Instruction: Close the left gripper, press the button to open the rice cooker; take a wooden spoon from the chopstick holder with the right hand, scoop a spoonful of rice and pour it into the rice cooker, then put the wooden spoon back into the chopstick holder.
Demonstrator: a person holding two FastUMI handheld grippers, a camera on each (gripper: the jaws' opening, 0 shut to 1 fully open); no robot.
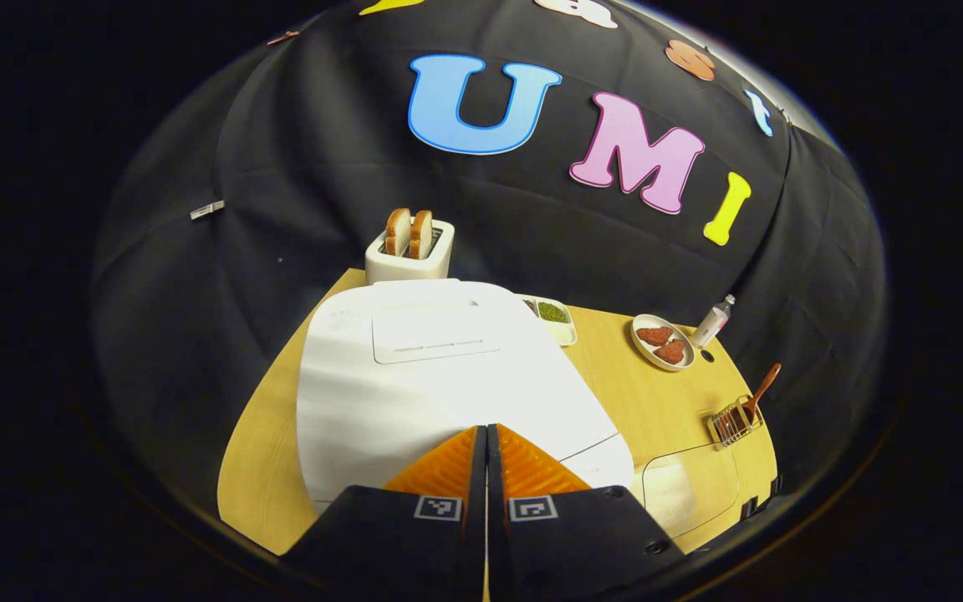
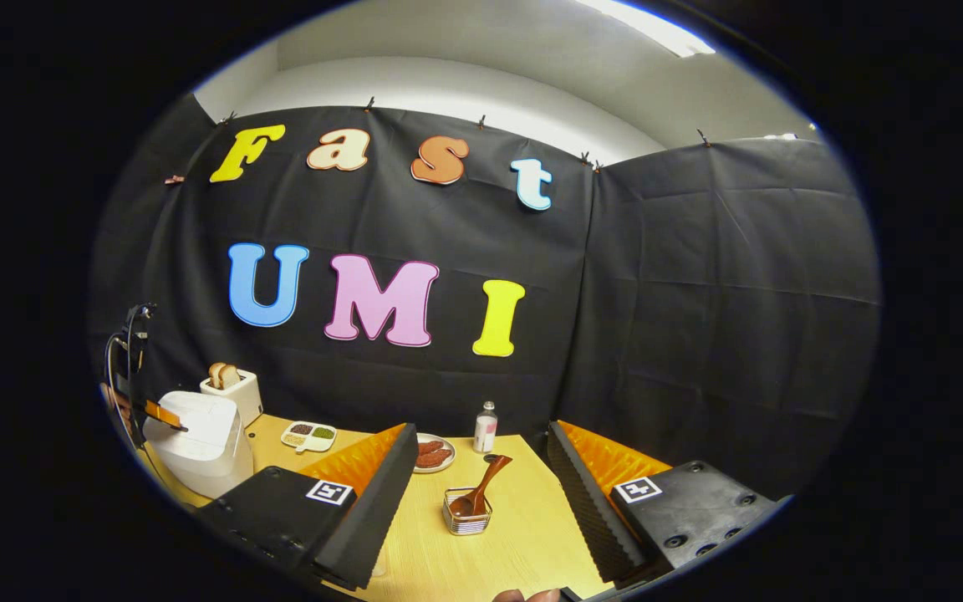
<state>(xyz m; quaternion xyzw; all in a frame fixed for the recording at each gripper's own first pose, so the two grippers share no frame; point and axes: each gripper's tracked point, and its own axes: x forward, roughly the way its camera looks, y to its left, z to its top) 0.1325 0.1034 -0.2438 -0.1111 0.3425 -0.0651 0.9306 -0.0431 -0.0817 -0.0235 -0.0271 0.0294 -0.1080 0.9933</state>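
In the left gripper view, the left claw (image 1: 486, 431) is clenched, its two fingers pressed together with nothing between them, poised over the front edge of the rice cooker (image 1: 440, 376). The cooker is a broad white box with rounded corners, its lid down, a shallow rectangular panel set into the top. It stands on the pale wooden table (image 1: 657, 401). Behind it a white toaster (image 1: 409, 251) carries two slices of bread. To the right lie a divided dish of grains (image 1: 555, 318), a plate with reddish pieces (image 1: 662, 341) and a small bottle (image 1: 713, 321). Farther right, the wire chopstick holder (image 1: 734, 420) keeps the wooden spoon (image 1: 761, 391), handle leaning up and out.

In the right gripper view, the right claw (image 2: 481, 493) is released, fingers spread wide and empty. Between them, farther along the table, sits the chopstick holder (image 2: 466, 512) with the brown spoon (image 2: 481, 489) tilted inside, bowl down. At far left stands the white cooker (image 2: 197, 443), the left claw (image 2: 162, 415) at its top.
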